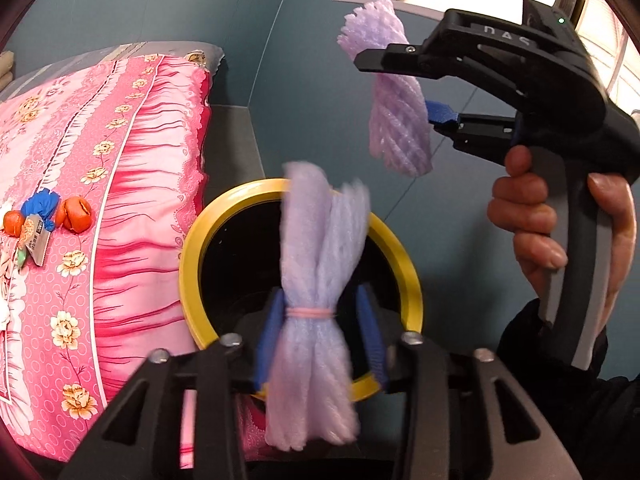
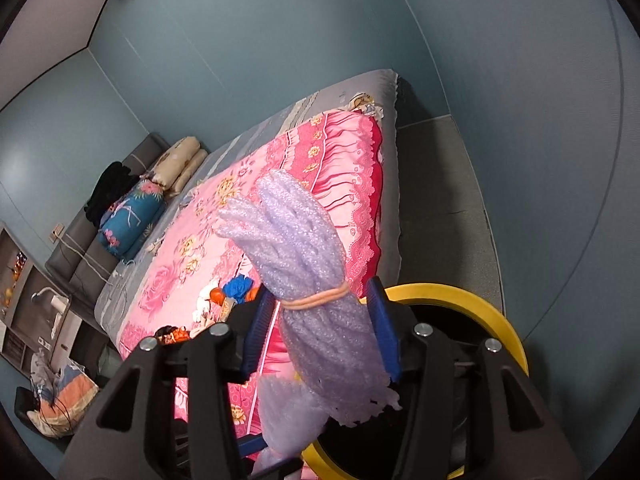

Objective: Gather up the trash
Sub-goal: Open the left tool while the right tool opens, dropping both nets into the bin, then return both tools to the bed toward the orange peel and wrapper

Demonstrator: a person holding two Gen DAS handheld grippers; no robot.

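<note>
We see raised letters on the black right gripper (image 2: 320,320), too unclear to read. Its blue pads stand apart around a lilac foam-net bundle tied with a peach band (image 2: 304,240), with a gap at one pad. The left gripper (image 1: 320,320) is likewise open around a blurred lilac foam-net bundle with a pink band (image 1: 316,248), above the yellow-rimmed black bin (image 1: 192,248) beside the pink floral bedspread (image 1: 120,160).
</note>
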